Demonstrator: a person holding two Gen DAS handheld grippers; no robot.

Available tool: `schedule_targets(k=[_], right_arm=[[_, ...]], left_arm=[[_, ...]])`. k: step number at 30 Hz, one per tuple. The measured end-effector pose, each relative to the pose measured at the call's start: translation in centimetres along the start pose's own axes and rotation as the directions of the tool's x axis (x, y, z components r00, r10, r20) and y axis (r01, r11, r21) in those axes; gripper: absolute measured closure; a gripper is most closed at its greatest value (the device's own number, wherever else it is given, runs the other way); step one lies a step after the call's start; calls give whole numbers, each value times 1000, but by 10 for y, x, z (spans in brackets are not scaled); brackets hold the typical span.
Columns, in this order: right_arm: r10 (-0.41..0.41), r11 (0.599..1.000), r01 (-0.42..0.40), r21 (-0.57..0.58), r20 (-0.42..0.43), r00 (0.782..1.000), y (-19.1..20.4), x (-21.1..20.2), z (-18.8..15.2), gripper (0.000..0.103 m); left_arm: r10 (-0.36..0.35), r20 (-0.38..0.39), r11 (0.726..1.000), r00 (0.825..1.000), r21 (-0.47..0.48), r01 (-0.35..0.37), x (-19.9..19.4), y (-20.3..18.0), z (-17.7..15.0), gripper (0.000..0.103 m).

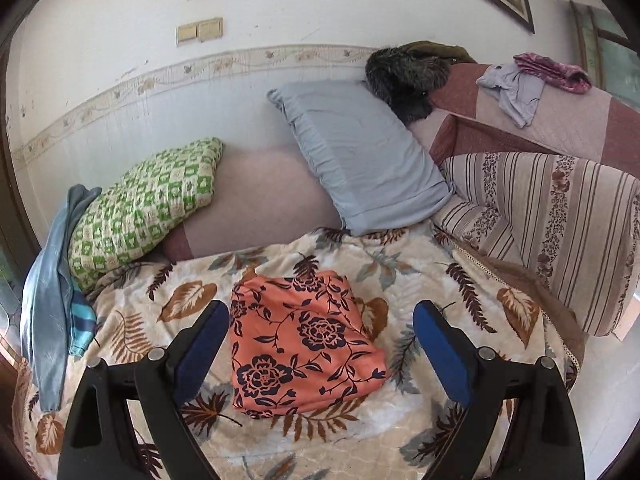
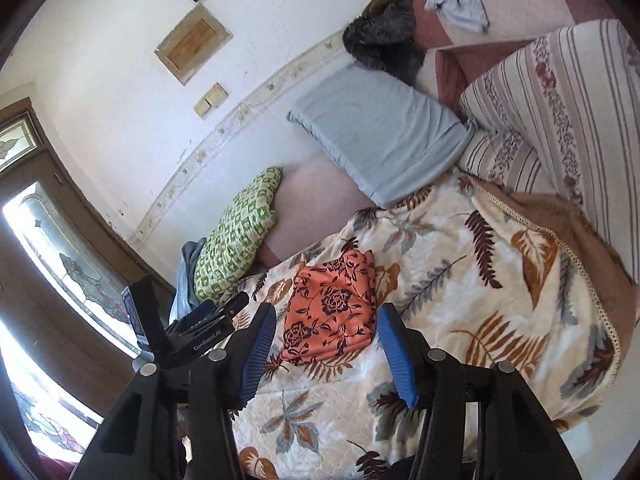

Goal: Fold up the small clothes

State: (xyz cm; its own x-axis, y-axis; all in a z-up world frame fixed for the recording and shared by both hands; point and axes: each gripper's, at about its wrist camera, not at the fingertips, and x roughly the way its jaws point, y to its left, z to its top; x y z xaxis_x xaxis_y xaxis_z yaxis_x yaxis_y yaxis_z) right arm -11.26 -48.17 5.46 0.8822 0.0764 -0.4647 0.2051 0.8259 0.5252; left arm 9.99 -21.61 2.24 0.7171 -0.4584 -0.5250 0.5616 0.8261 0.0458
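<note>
The folded orange floral cloth point(image 1: 304, 344) lies released on the leaf-print fleece blanket point(image 1: 420, 280), ahead of both tongs, left gripper point(image 1: 320, 344) and right gripper point(image 2: 326, 352), whose jaws stand apart and empty, probably because folding looks finished.

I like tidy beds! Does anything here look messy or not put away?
The orange flowered cloth lies folded on the leaf-print blanket. But a pale grey garment sits crumpled on the pink quilted cover at the back, and a blue denim piece hangs loosely beside the green checked cushion.
</note>
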Motion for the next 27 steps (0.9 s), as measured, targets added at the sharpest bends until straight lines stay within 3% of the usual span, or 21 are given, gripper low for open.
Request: schedule_targets(k=[6,15,20,27], right_arm=[[-10,999,11,-34,51,999,23,-30,2,46],[15,999,-13,-36,45,999,38,-32,-1,46],[52,998,-52,-30,1,999,33,4,-4,45],[102,994,-96,59,-108,989,16,110,-2,43]], left_arm=[[-2,101,998,995,60,-4,-44,1,1,9],[32,67,999,997,-7,-32,-54,32,-12,9],[53,13,997,998,-48,-53,-44,63,-24,9],[100,-145,989,984,-95,-115,10,127,-69,9]])
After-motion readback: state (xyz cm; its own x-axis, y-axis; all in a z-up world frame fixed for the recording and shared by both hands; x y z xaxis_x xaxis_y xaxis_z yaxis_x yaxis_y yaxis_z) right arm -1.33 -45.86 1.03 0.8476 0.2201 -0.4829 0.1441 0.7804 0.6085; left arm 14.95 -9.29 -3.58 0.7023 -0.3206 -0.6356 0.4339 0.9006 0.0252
